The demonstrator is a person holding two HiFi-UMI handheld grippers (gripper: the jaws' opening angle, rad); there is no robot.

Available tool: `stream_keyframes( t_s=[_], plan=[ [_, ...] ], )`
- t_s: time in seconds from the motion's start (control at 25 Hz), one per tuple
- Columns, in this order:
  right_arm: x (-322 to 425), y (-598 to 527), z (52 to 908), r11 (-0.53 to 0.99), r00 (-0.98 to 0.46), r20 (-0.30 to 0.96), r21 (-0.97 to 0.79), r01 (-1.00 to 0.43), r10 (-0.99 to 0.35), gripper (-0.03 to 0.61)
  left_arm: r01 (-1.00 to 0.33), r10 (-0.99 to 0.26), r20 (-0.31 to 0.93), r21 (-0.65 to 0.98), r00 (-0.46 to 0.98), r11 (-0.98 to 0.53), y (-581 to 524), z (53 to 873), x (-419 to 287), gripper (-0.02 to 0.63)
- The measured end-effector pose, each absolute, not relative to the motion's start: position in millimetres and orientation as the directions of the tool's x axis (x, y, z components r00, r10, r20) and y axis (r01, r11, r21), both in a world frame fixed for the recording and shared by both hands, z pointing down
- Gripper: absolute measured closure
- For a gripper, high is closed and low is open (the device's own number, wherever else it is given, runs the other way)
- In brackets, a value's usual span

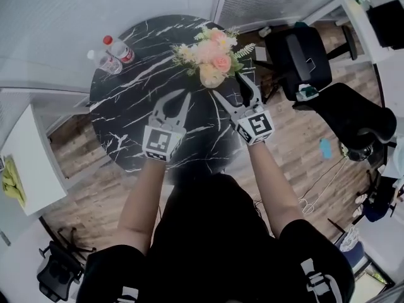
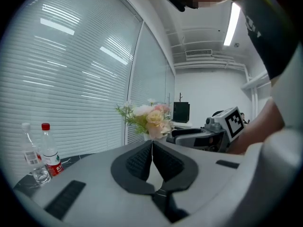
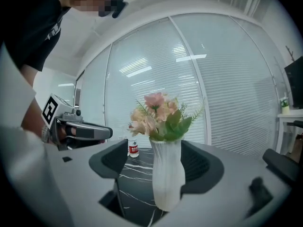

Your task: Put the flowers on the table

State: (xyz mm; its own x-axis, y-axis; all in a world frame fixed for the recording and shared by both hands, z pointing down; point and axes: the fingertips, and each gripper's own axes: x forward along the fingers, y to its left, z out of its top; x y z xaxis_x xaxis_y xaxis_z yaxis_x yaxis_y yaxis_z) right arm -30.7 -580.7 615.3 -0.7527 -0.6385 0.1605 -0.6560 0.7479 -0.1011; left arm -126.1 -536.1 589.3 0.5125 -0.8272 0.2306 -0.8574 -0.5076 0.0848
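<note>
Closest to the head camera, both bare forearms reach forward from a dark-clothed torso, side by side and nearly parallel, out over the round black marble counter (image 1: pixel 123 115). Each hand is hidden behind the marker cube of the tool it carries, and the torso covers the counter's near rim.

The left tool (image 1: pixel 171 108) is held low over bare marble, pointing away from the body. Its two ribbed pads are pressed together with nothing between them.

The right tool (image 1: pixel 233 91) sits just beside it and reaches a little farther, angled slightly toward the left. Its jaws stand wide apart on either side of a white ribbed vase (image 3: pixel 166 174). In the right gripper view the vase is close against the right-hand pad, perhaps touching it, while a clear gap of marble shows between the vase and the left-hand pad. The vase stands upright. Its foot is cut off by the tool's own body, so whether it rests on the counter cannot be told.

The flowers (image 1: pixel 211 55), peach and pink with green sprigs, fill the vase's mouth. From the head view they cover the vase entirely and sit over the far part of the counter.

Well apart to the left, near the far rim, two clear bottles (image 1: pixel 112 55) stand together, one red-capped and one white-capped.

Beyond the counter, slatted blinds (image 2: pixel 71 79) run along the wall, and two black chairs (image 1: pixel 306 59) stand on the wooden floor to the right.
</note>
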Motion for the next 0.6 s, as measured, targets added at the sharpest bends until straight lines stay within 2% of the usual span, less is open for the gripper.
stream_keyframes(
  t_s=[0.28,0.6],
  plan=[
    [-6.3,-526.8,550.1,0.780,-0.793,0.133,-0.147,-0.608,-0.594,0.242,-0.866,-0.849,0.176,0.067,0.499,-0.495,-483.0,534.8,-110.8,0.601],
    [9.4,-436.2,473.9,0.838,-0.850,0.081,-0.146,-0.526,-0.520,0.244,-0.832,-0.819,0.147,0.078,0.555,-0.549,-408.8,464.5,-66.1,0.601]
  ],
)
